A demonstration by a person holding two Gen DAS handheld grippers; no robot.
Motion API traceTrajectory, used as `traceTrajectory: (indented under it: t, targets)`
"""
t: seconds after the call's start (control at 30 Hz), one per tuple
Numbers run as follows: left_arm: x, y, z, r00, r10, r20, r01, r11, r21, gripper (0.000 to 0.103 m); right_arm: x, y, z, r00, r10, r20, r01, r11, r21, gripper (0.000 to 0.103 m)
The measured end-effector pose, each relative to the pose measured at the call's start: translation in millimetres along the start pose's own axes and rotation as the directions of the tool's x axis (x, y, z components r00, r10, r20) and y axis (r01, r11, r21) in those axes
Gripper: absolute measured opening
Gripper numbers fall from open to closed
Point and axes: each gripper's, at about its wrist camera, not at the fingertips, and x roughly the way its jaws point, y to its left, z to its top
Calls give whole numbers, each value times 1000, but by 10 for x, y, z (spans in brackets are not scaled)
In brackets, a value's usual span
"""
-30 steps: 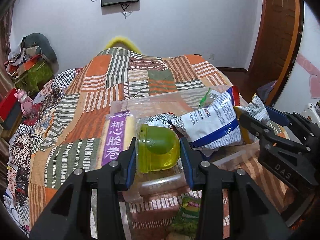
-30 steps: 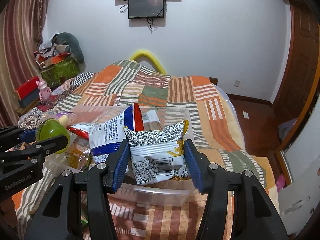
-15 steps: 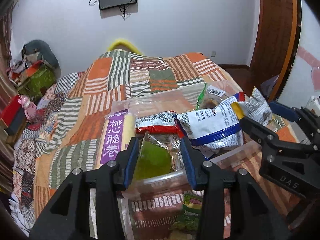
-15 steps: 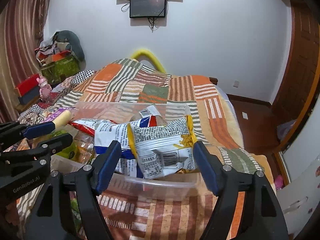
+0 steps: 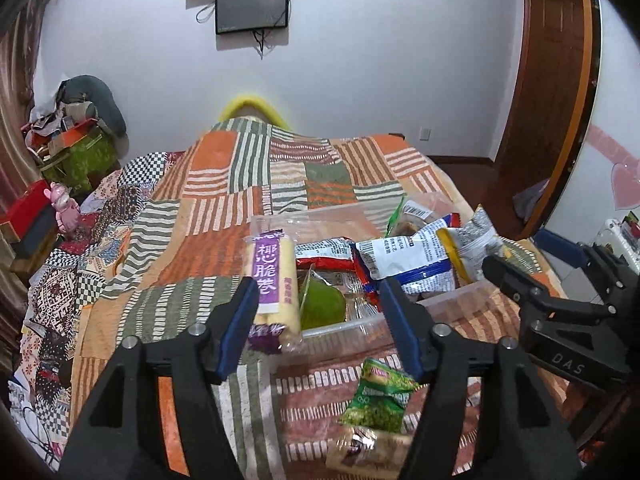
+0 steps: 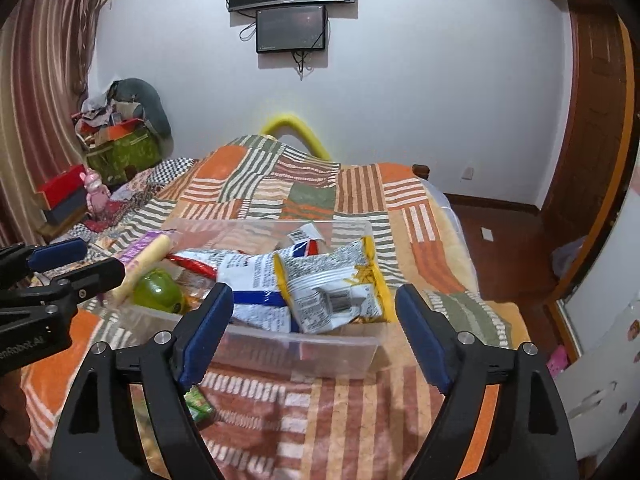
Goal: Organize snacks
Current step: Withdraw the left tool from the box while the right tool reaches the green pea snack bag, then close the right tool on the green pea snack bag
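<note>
a clear plastic bin (image 6: 280,344) on the striped bedspread (image 5: 224,184) holds crinkled white snack bags (image 6: 332,292), a purple-labelled roll pack (image 5: 272,280) and a green jelly cup (image 5: 322,304). both bags and cup lie just beyond the left claw (image 5: 318,316) and right claw (image 6: 314,312), whose jaws are opening, released and empty. only the left view shows a green pea packet (image 5: 378,396) outside the bin.

Bin (image 6: 280,346): clear plastic, smooth, faintly glossy
Chip bags (image 6: 332,284): crinkled shiny foil or film
Cup (image 5: 322,305): translucent green, glossy, probably plastic
Quilt (image 5: 248,184): matt woven cloth
Gripper (image 5: 318,330): matt black plastic, blue pads (image 5: 240,326) rubbery-looking, bright metal screws
Door (image 6: 592,120): varnished wood
</note>
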Motion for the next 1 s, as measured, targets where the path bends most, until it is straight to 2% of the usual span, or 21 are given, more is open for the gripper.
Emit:
traceTrajectory:
  t: [0.33, 0.47, 0.7, 1.0]
  targets:
    - [-248, 86, -277, 1000, 13, -18, -12, 999, 35, 77, -14, 225, -215, 997, 58, -57, -58, 998, 1, 81]
    - [-242, 167, -416, 999, 26, -43, -25, 999, 23, 77, 89, 345, -345, 988, 102, -119, -100, 995, 17, 81]
    - [-215, 333, -588, 997, 46, -64, -45, 999, 8, 77, 311, 593, -489, 971, 107, -212, -119, 992, -47, 81]
    - [-80, 587, -713, 993, 45, -106, -51, 997, -55, 77, 542, 776, -500, 956, 115, -271, -143, 986, -85, 81]
